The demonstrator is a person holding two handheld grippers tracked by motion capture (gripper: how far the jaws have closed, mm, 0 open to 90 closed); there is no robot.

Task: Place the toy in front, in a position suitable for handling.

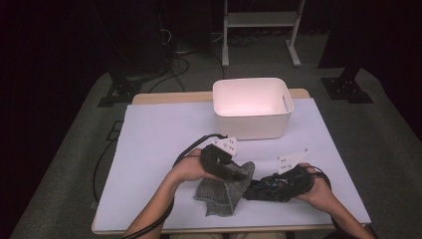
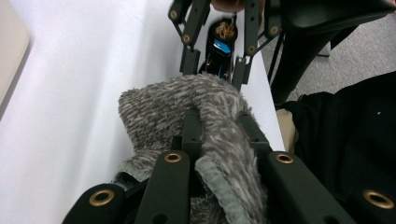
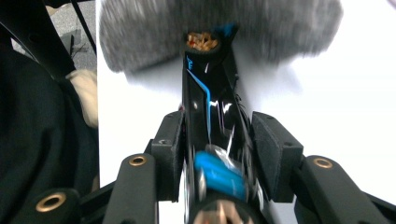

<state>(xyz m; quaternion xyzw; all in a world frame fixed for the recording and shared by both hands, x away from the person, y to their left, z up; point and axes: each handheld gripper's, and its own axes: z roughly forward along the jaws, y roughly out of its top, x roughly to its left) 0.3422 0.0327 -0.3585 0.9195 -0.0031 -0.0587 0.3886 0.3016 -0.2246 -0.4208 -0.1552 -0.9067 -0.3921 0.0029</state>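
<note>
White table: one bin, one towel.

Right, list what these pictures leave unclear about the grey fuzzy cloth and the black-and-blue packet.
- Grey fuzzy cloth: blurred, cut off by the right gripper view's top edge.
- Black-and-blue packet: small and dark in the high view; its print is unreadable.
- White plastic bin: its floor is washed out by glare.

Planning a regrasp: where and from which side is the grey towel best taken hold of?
Take the grey towel at its raised fold, where the left tool already pinches it. Come level along the table from the person's left: the ridge stands up, so jaws can straddle it, while the rest lies flat.
</note>
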